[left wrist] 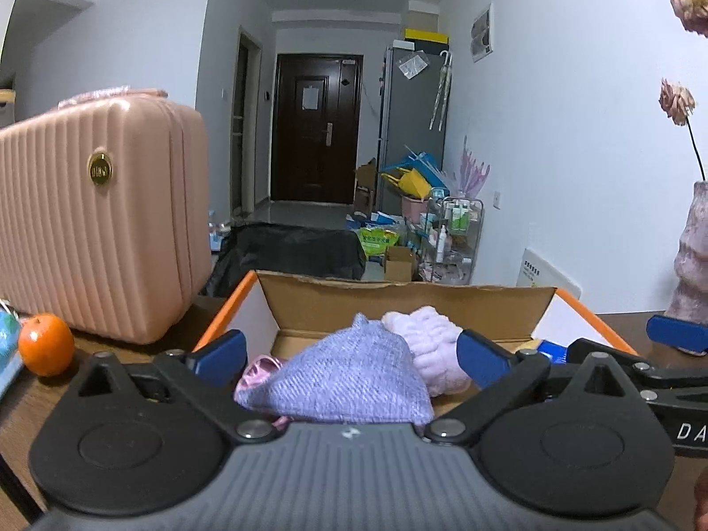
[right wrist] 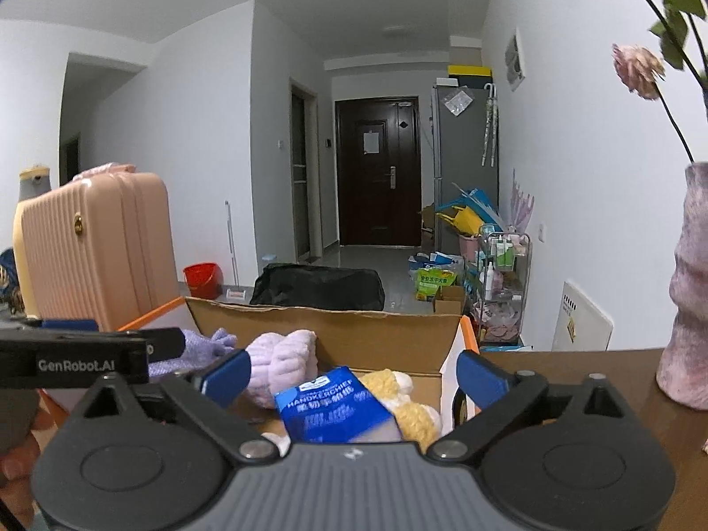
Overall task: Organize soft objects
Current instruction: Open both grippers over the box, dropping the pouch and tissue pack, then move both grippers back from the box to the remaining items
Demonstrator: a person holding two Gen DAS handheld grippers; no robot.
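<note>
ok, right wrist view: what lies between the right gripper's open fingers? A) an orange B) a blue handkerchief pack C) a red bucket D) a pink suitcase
B: the blue handkerchief pack lies in the cardboard box between the fingers of the right gripper, which stand apart and do not press on it.

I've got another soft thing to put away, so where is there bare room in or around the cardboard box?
Free: tabletop between box and vase. Crowded: inside the box, with purple knit, fluffy toy and tissue pack.
</note>
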